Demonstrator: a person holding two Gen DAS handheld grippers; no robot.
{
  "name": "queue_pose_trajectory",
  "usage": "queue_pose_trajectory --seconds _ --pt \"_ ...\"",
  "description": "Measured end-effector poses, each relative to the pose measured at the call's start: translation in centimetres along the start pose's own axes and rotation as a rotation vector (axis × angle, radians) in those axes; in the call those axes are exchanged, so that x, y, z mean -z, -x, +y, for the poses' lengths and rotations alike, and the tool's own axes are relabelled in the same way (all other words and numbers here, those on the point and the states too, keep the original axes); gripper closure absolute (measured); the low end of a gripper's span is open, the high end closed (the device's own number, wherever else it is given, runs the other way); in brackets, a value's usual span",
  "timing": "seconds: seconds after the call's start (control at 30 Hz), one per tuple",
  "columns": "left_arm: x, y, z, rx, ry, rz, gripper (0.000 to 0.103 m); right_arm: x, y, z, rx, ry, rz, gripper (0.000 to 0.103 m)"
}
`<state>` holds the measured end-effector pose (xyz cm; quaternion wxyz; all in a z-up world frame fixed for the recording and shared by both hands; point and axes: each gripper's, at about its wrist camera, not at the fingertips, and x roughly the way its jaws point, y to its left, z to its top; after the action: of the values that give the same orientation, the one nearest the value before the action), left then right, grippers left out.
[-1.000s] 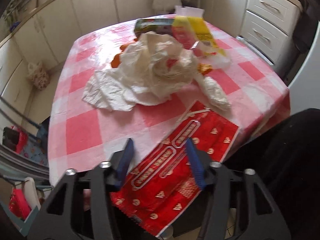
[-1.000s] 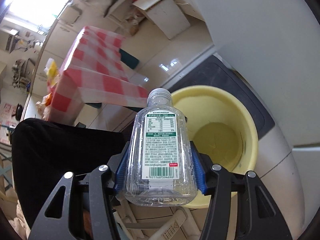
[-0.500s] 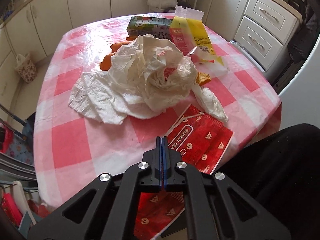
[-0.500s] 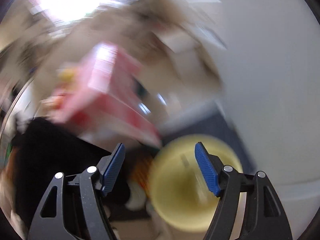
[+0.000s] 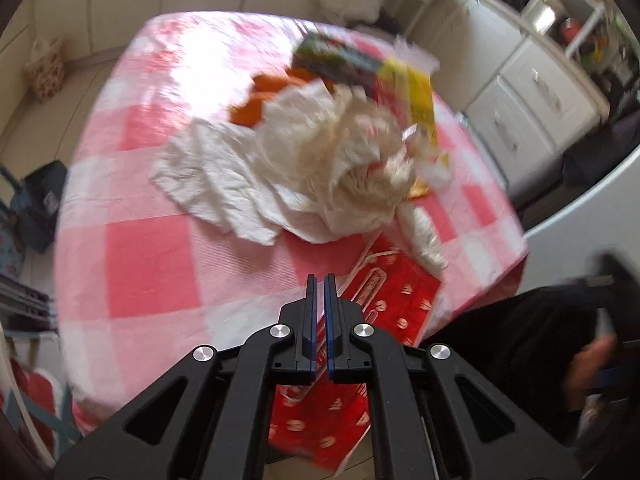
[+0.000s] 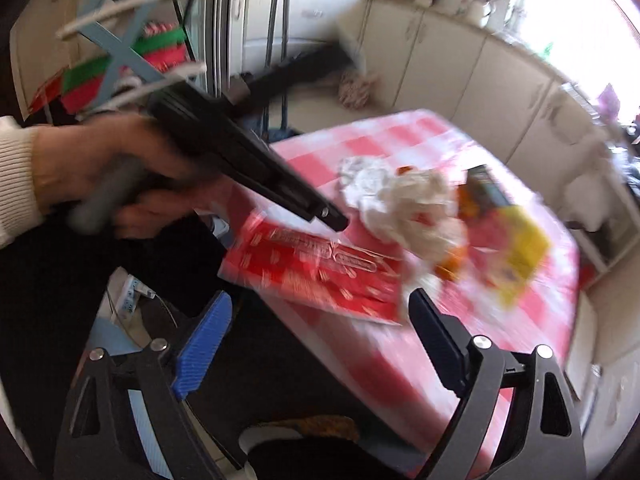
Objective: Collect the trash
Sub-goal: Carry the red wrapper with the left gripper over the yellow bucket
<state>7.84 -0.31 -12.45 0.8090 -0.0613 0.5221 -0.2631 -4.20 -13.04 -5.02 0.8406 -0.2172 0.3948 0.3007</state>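
Red wrapper (image 5: 384, 300) flat overhanging table edge, crumpled white paper (image 5: 320, 168) behind

Nothing reads clearly — the red wrapper (image 5: 384, 300) carries white framed lettering and small repeated emblems, all too blurred to make out.

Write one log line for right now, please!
left hand-held gripper: shut on red wrapper | right hand-held gripper: opening, empty | paper pile: on table
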Motion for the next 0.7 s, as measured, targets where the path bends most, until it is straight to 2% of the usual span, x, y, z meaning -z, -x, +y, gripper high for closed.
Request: queue_pose_trajectory --seconds 0.07,0.17,0.2,0.23,0.3,0.37,0.43,0.57,0.63,0.7 --pt "0.3 1.7 0.6 0.019 0.043 -0.032 0.093 -1.2 -3.1 0.0 -0.015 -0.007 0.045 0.021" --pt "2.1 4.4 2.4 0.010 0.151 -0.063 0.073 -1.1 -6.6 -0.2 -0.026 -0.026 0.130 0.028" --pt "2.8 4.8 2.8 0.011 0.179 -0.062 0.064 -1.1 -7.4 -0.2 -0.034 -0.035 0.146 0.028" --pt "3.9 5.2 3.4 0.012 0.221 -0.053 0.059 -0.7 -8.0 -0.1 -0.043 -0.042 0.164 0.027" --pt "6.4 5.1 4.8 0.031 0.319 -0.018 0.046 -0.4 -7.9 0.2 -0.033 -0.027 0.147 0.027" --pt "8.3 3.8 6.1 0.051 0.428 0.032 0.043 -0.4 -7.8 -0.1 -0.048 -0.043 0.150 0.027" --pt "9.0 2.2 6.9 0.073 0.492 0.057 0.042 -0.6 -8.0 -0.5 -0.058 -0.057 0.145 0.026" --pt "9.0 -0.6 6.2 0.161 0.515 0.095 0.035 -0.5 -8.3 -0.9 -0.084 -0.071 0.136 0.024" --pt "8.8 -1.1 6.0 0.224 0.536 0.075 0.032 -0.8 -7.9 -1.3 -0.088 -0.067 0.133 0.023" --pt "8.7 -1.7 5.6 0.243 0.548 0.058 0.032 -0.9 -7.8 -1.2 -0.088 -0.061 0.137 0.023"
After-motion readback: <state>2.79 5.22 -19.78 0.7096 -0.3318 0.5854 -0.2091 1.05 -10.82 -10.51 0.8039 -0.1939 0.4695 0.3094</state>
